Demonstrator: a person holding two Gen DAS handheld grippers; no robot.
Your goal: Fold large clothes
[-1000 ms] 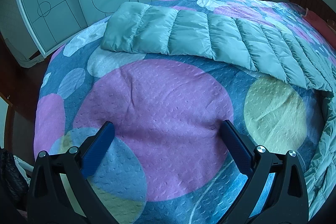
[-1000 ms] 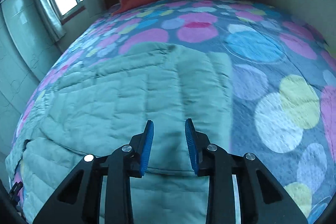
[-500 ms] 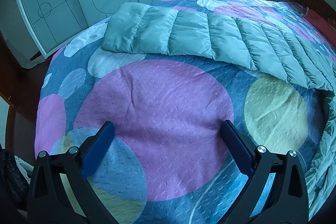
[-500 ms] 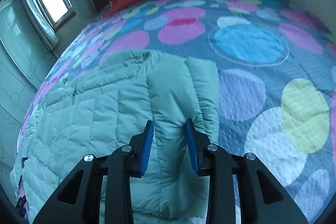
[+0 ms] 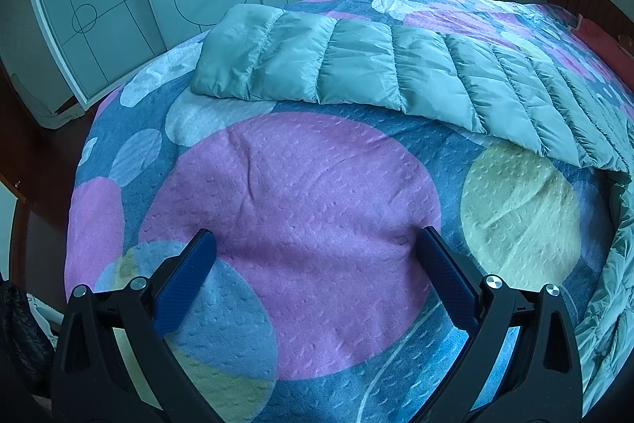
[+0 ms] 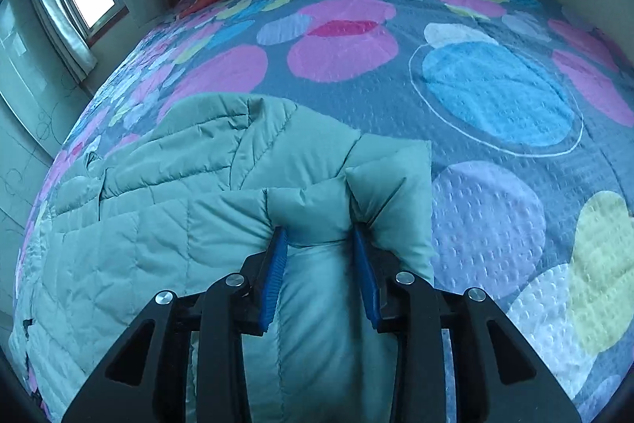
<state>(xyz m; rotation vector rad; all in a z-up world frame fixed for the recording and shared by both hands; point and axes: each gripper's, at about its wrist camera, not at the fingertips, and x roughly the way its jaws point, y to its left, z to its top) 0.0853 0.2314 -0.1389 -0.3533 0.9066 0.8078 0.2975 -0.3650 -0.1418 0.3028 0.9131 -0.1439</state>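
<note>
now the right hand-held gripper (image 6: 319, 248) is clenched on the puffy sleeve (image 6: 313, 213) it hovered over a second ago, seemingly gathering it inward; the jacket (image 6: 158, 224) lies on the bed (image 6: 495, 205); the left hand-held gripper (image 5: 317, 264) is spread, empty.

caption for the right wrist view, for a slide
Right gripper pinching a puffy sleeve of a pale green down jacket spread on a bedspread of coloured circles.

The puffer jacket (image 5: 356, 66) runs off the right edge; its bunched sleeve (image 6: 313, 213) hides the right claw's (image 6: 319, 244) tips.
</note>
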